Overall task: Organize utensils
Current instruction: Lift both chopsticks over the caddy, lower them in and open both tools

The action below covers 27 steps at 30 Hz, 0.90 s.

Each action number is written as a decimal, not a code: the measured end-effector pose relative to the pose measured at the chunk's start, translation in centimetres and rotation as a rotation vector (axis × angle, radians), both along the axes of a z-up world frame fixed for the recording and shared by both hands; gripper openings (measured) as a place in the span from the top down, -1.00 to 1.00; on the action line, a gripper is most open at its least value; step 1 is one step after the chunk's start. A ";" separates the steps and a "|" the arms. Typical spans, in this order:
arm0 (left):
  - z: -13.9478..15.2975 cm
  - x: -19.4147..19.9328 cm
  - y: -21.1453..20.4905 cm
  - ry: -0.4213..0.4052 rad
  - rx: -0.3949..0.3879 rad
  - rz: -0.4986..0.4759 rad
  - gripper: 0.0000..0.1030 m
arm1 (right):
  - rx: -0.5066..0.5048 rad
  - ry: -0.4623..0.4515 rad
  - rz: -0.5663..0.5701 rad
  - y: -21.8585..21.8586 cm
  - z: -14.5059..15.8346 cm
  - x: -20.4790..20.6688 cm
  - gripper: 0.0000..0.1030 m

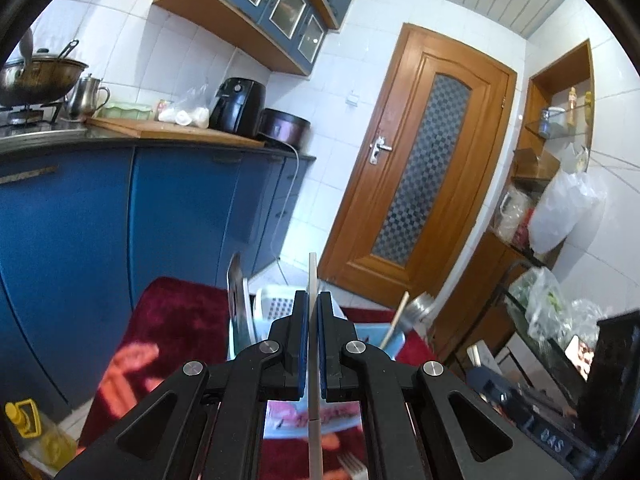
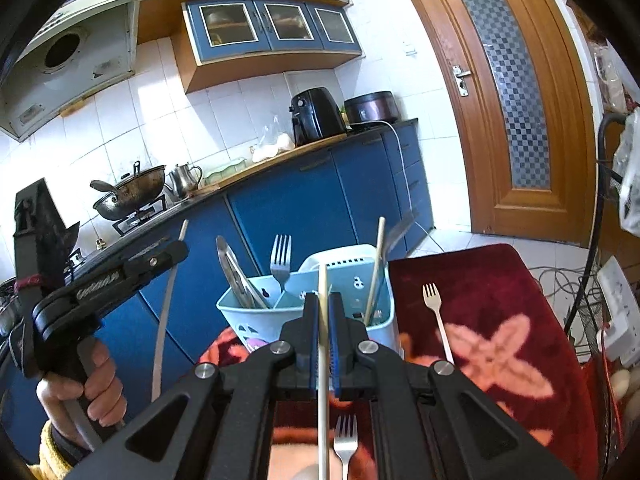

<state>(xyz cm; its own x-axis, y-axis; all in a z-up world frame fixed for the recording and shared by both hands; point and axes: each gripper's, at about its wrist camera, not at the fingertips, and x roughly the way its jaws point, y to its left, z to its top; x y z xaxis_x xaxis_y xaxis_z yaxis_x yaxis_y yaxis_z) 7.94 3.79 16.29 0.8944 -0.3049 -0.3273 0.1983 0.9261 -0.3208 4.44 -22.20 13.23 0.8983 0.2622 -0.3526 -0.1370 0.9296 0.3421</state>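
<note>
My left gripper (image 1: 313, 300) is shut on a pale chopstick (image 1: 313, 276) that stands up between the pads; it also shows in the right wrist view (image 2: 176, 250), raised at the left. My right gripper (image 2: 323, 304) is shut on another chopstick (image 2: 322, 280), just in front of a light blue utensil caddy (image 2: 280, 320). The caddy holds a fork (image 2: 280, 260), a flat metal utensil (image 2: 234, 272) and a chopstick (image 2: 378, 252). Two forks lie on the red floral cloth, one at the right (image 2: 434, 308) and one near my fingers (image 2: 345, 440).
Blue kitchen cabinets (image 2: 312, 200) and a counter with a wok (image 2: 132, 192), a kettle and an air fryer (image 2: 316, 114) stand behind. A wooden door (image 2: 516, 92) is at the right. A wire rack with bags and cables (image 2: 612, 280) borders the cloth's right side.
</note>
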 end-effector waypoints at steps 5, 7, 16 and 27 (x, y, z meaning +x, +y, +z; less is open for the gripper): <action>0.9 2.3 0.1 -0.034 0.000 0.031 0.93 | 0.003 -0.023 0.003 -0.1 0.4 1.3 0.88; 1.2 3.2 0.1 -0.048 0.008 0.051 0.93 | 0.005 -0.033 0.000 -0.3 0.5 1.9 0.88; 1.9 6.6 -0.2 -0.160 0.036 0.171 0.93 | 0.021 -0.048 0.002 -1.2 0.5 5.4 0.88; -0.5 9.5 -0.7 -0.248 0.091 0.260 0.93 | 0.034 -0.117 -0.002 -1.4 0.7 8.5 0.88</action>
